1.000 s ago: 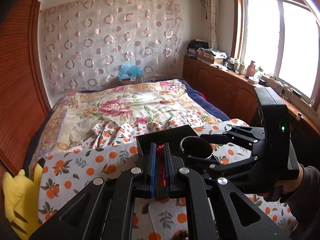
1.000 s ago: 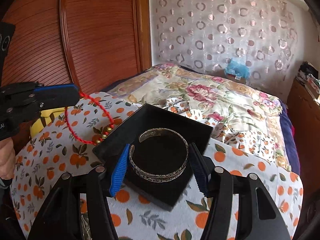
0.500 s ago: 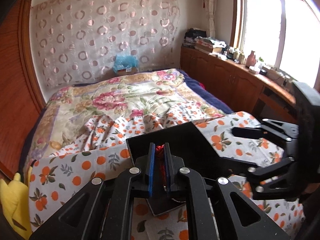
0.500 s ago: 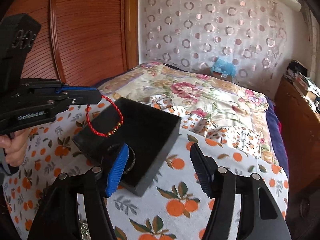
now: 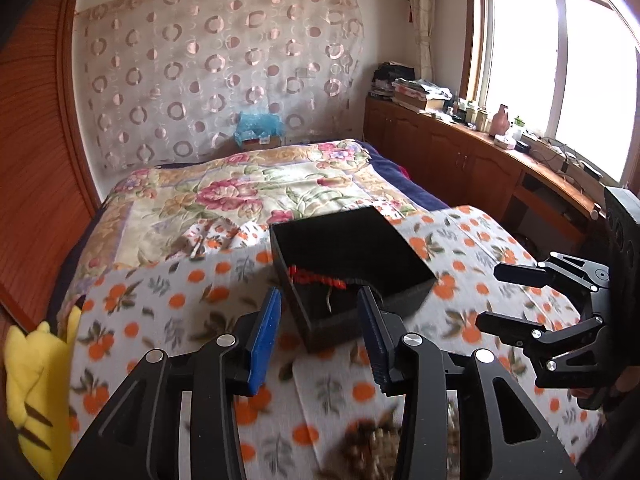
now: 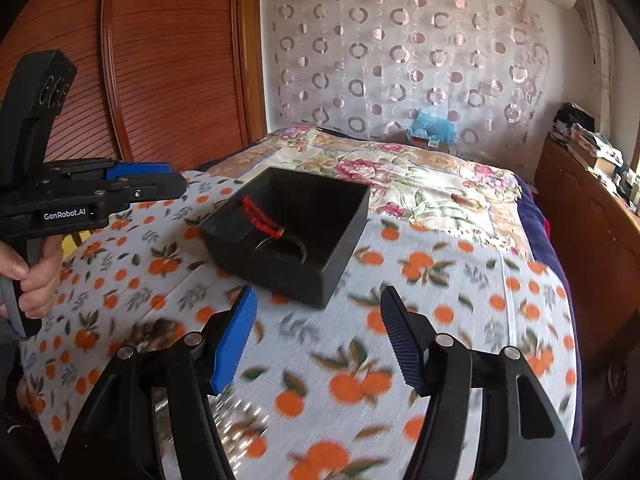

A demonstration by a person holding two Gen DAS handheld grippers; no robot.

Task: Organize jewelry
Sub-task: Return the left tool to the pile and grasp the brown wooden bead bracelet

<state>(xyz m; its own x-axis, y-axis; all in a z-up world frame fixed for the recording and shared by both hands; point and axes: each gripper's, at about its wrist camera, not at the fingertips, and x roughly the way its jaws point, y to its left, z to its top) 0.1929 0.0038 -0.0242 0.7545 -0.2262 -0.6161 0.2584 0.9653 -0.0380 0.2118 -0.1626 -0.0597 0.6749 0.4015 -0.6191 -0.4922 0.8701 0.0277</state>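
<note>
Released since a second ago, one red cord bracelet [image 6: 261, 219] is now lying inside the single black box [image 6: 344, 240], stretching from its left wall toward one metal bangle [image 6: 285, 245]. Left tool [image 5: 318, 330] is opening, empty; right tool [image 6: 316, 338] is gaping wide, empty. Box is sitting on the bed's orange-print cloth [image 6: 460, 296], open room all around.

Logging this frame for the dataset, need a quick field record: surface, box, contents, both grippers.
surface: orange-print cloth on the bed
box: black, open top, on the cloth
contents: red bracelet and metal bangle inside the box
left gripper: jaws opening, nothing between them, just short of the box
right gripper: open, empty, over the cloth short of the box
other: yellow plush at the bed's edge
</note>
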